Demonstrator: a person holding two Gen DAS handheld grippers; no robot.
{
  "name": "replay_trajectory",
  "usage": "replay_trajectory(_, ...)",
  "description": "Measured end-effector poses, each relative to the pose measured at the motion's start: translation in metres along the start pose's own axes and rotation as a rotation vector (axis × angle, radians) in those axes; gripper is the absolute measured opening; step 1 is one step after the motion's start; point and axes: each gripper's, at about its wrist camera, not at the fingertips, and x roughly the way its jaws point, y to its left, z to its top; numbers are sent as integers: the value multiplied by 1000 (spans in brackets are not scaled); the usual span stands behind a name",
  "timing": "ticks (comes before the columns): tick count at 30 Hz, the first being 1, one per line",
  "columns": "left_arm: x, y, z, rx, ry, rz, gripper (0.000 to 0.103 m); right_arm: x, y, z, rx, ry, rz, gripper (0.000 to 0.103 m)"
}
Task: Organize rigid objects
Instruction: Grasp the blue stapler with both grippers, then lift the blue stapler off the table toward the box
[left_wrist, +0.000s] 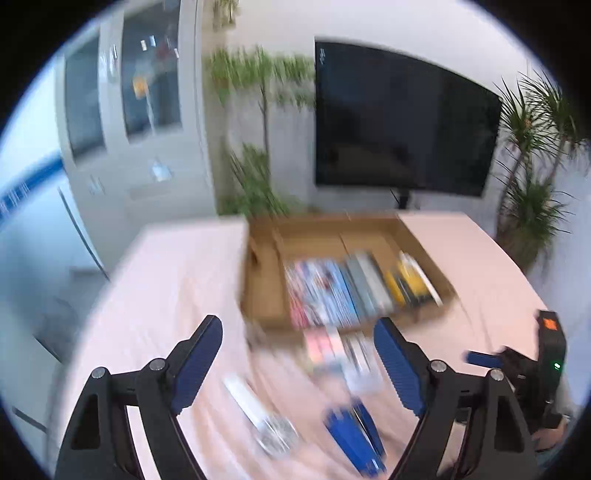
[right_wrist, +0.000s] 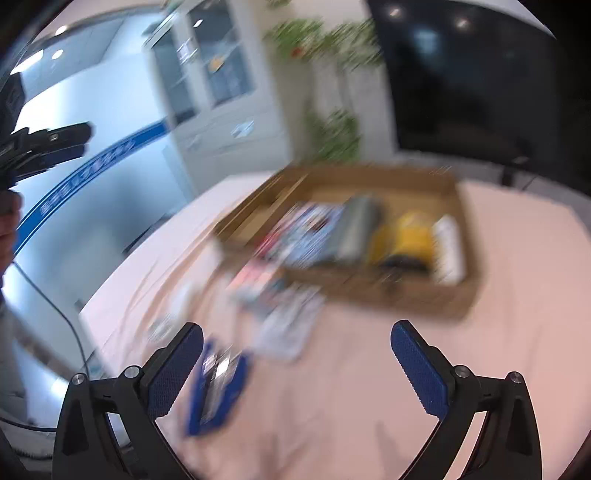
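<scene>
Both tools, left tool (left_wrist: 297, 343) and right tool (right_wrist: 297, 349), gape empty; several books (left_wrist: 354, 288) fill the cardboard box (left_wrist: 258, 295), while loose items (right_wrist: 284, 317) wait on the desk (right_wrist: 517, 295).

Left gripper (left_wrist: 297, 354) and right gripper (right_wrist: 297, 354) — both with jaws spread wide, holding nothing, blue-padded fingers (right_wrist: 177, 369) pointing forward.

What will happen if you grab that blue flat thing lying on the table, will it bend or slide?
The blue flat thing looks like a thin book or packet, so it probably flexes a little, though blur hides details. It lies flat on the pink tablecloth, so it likely won't roll. Pushed, it may wrinkle the cloth. Both the left gripper and right gripper have open jaws, holding nothing.
</scene>
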Motion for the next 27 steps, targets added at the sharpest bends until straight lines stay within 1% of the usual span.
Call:
replay_trajectory(1, 14, -10, -19, -22, 38, -33, 84, 9, 10, -11, 3, 30, 35, 102)
replay_trajectory(2, 25, -21, -28, -45, 73, -66, 84, 21, 19, -22, 14, 72, 75, 102)
replay_trajectory(3, 44, -25, -53, -67, 145, -120, 84, 28, 25, -33, 32, 99, 99, 102)
replay_trajectory(4, 52, -26, -70, -77, 195, -158, 82, 40, 30, -44, 71, 143, 146, 102)
replay_trajectory(6, 68, -37, -97, -104, 243, -236, 82, 58, 37, -61, 117, 211, 217, 99)
replay_trajectory(8, 84, -41, -119, -158, 272, -328, 82, 72, 43, -74, 111, 253, 219, 96)
replay_trajectory(10, 96, -41, -131, -224, 298, -379, 82, 82, 50, -80, 92, 261, 196, 92)
replay_trajectory(11, 102, -40, -135, -244, 311, -394, 82, 85, 52, -82, 93, 257, 187, 91)
replay_trajectory(13, 118, -40, -141, -299, 345, -422, 82, 90, 56, -84, 84, 251, 157, 86)
replay_trajectory(15, 130, -38, -147, -316, 375, -453, 79, 97, 62, -86, 60, 263, 135, 75)
replay_trajectory(16, 137, -38, -147, -316, 387, -458, 79, 99, 62, -85, 59, 276, 136, 70)
replay_trajectory(17, 144, -38, -148, -317, 404, -464, 79, 106, 64, -88, 60, 300, 147, 67)
replay_trajectory(18, 149, -39, -149, -315, 427, -465, 77, 111, 65, -90, 60, 316, 152, 61)
replay_trajectory(19, 156, -39, -154, -319, 440, -464, 67, 118, 65, -89, 56, 331, 148, 57)
replay_trajectory(20, 163, -38, -156, -329, 465, -463, 63, 119, 69, -90, 45, 302, 124, 56)
replay_trajectory(21, 165, -37, -157, -332, 459, -464, 63, 123, 70, -89, 44, 295, 115, 53)
replay_trajectory(22, 166, -37, -156, -326, 454, -460, 63, 124, 69, -88, 49, 284, 106, 44)
replay_trajectory(23, 167, -38, -156, -321, 455, -462, 61, 126, 64, -87, 76, 269, 100, 42)
replay_trajectory(24, 169, -39, -155, -311, 456, -464, 58, 128, 58, -85, 99, 256, 105, 37)
replay_trajectory(25, 168, -39, -154, -313, 453, -482, 57, 128, 52, -85, 114, 236, 85, 33)
replay_trajectory(27, 172, -49, -152, -298, 455, -502, 55, 127, 47, -84, 103, 221, 44, 31)
